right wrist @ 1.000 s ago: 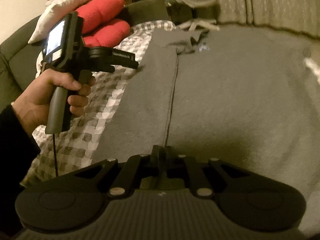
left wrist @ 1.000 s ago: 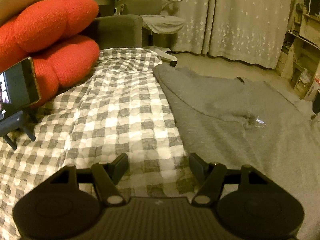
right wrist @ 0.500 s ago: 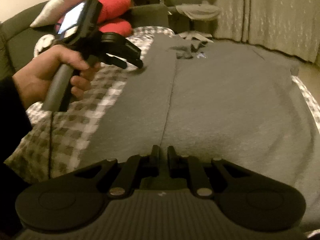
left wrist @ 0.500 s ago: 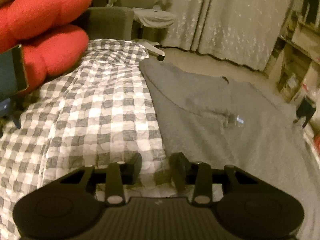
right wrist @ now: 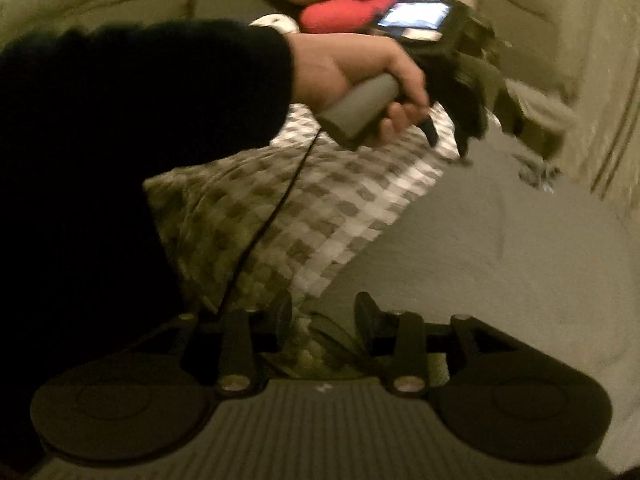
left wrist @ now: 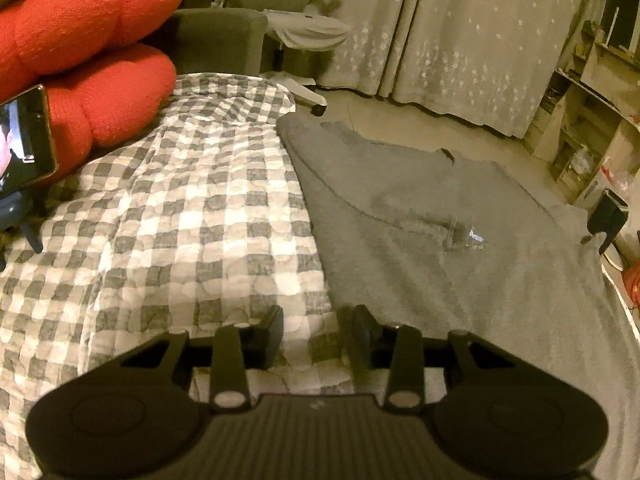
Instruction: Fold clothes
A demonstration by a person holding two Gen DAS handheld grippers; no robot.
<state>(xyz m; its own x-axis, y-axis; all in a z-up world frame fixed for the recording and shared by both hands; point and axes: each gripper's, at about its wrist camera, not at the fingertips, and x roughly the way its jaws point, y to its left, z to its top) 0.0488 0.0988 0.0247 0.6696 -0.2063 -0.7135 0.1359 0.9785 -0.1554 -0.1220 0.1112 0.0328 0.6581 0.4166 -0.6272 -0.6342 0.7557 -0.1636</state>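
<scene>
A grey T-shirt [left wrist: 440, 248] lies spread flat on a checked quilt [left wrist: 180, 220], collar toward the far end. My left gripper [left wrist: 314, 332] hovers over the shirt's left edge, jaws partly apart with nothing between them. In the right wrist view a hand [right wrist: 360, 72] in a dark sleeve holds that left gripper [right wrist: 448, 140] above the quilt [right wrist: 320, 220]. My right gripper [right wrist: 325, 320] is low over the near left edge of the shirt [right wrist: 500, 272]. Its jaws are opening, and only quilt and shirt edge show in the gap. That view is motion-blurred.
Red cushions [left wrist: 88, 40] and a lit phone on a stand [left wrist: 24, 140] sit at the quilt's far left. An office chair [left wrist: 304, 28], curtains [left wrist: 460, 32] and shelves [left wrist: 592, 100] stand beyond the bed. A small dark object [left wrist: 606, 216] stands at the bed's right edge.
My right gripper has swung left and rolled, from over the shirt's middle to its left edge, and its jaws have parted. My left jaws narrowed and have held since.
</scene>
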